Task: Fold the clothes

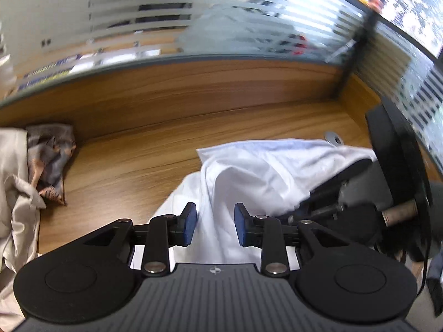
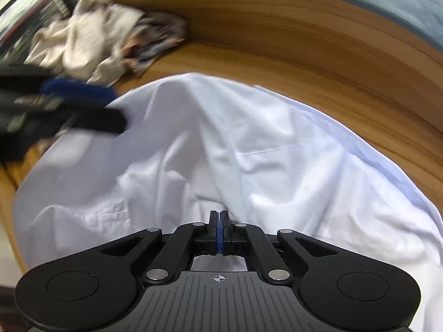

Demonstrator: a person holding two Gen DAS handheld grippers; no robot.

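Pinching a ridge of the white garment (image 2: pixel 221 144) at six o'clock in the right wrist view, our right gripper (image 2: pixel 219 220) has its jaws clenched, cloth seemingly between the blue pads. Our left gripper (image 1: pixel 215 222) sits with jaws released, parted over a fold of the same garment, gripping nothing. We judge the main risk to be a lopsided fold: held on one side only, the loose cloth could drag, bunch or slide over the counter (image 1: pixel 133 160) if we pull. A thin pinch might also slip free. Both tools sit low and point forward across the counter; in the left view the right one lies at three o'clock, partly under the cloth. The garment lies rumpled mid-counter, neither flat nor squared. Farther off, near ten o'clock, a beige cloth (image 1: pixel 13 171) and a patterned cloth (image 1: pixel 51 152) lie heaped against the wooden back wall (image 1: pixel 193 88), with frosted glass (image 1: pixel 138 13) beyond.
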